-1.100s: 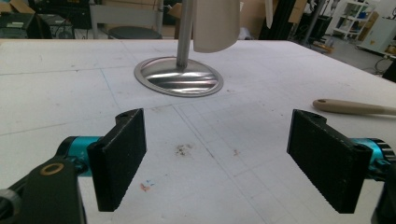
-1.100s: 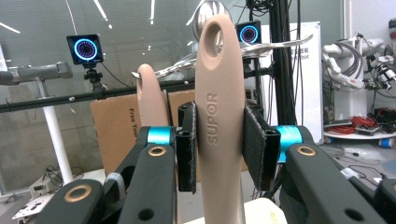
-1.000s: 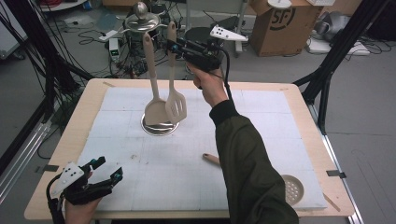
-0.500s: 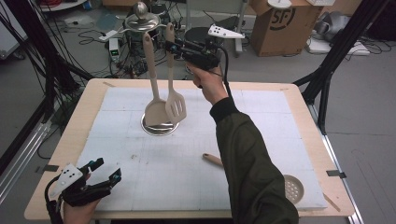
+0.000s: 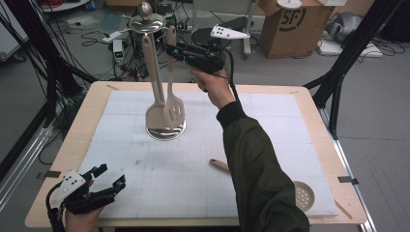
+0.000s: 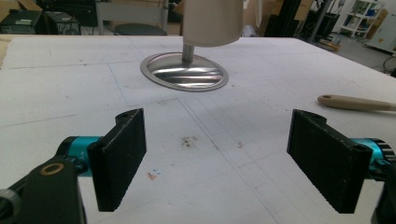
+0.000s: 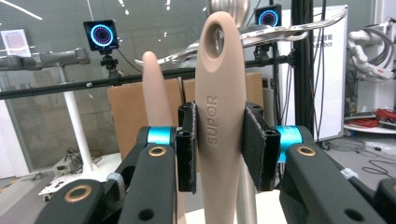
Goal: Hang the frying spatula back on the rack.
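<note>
High view: our right gripper (image 5: 172,50) clamps the slotted spatula (image 5: 172,104) high on its handle, at the rack's (image 5: 145,21) three o'clock. Left gripper view: jaws wide, empty. Right gripper view: pads (image 7: 187,147) pinch the handle (image 7: 219,121); it looks light, stiff, smooth.

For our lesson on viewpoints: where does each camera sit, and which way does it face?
High view: above the table's near edge, looking forward and down; both forearms show.
Left gripper view: low over the table, between open jaws, facing the rack base.
Right gripper view: level, jaws shut on the slotted turner's handle.
Shared: the rack base shows from above too.
</note>
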`<state>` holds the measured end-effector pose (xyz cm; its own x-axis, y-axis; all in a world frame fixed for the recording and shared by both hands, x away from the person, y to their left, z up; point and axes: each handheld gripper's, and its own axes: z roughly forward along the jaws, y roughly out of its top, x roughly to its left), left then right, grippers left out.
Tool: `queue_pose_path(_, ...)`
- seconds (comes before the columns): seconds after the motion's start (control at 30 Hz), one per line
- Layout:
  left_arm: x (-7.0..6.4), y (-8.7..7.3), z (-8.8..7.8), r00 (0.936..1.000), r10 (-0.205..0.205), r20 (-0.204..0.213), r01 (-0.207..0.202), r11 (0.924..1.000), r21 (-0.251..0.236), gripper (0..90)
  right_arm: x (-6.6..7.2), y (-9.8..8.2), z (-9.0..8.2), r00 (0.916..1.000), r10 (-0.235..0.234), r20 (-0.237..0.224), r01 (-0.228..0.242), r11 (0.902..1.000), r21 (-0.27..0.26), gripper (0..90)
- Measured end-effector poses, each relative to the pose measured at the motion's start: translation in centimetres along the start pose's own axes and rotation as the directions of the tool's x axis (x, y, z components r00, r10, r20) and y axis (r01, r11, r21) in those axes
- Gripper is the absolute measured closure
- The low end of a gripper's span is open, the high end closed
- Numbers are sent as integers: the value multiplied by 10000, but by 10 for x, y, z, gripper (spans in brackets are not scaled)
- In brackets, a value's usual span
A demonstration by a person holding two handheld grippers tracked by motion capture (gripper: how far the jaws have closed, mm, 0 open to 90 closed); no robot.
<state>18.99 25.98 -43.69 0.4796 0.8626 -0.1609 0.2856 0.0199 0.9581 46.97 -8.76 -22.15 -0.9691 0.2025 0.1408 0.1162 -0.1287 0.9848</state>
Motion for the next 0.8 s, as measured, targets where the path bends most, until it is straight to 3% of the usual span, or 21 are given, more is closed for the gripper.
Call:
queue_pose_path(0.27,0,0,0,10000,12,21,-12,10000,-5,202,6,-3,9,9999,-116,-23,116,9997,196,685)
queue_pose_path(0.6,-1,0,0,10000,6,18,-6,10000,-9,203,7,-6,8,9992,-252,294,253,9997,-15,672)
queue_pose_path(0.73,-1,1,0,10000,-4,24,4,10000,-44,202,8,-10,8,9978,-103,651,109,9999,-89,535)
queue_pose_path(0.8,-1,1,0,10000,7,23,-7,10000,-21,202,6,-12,7,9975,-55,707,66,9999,-154,528)
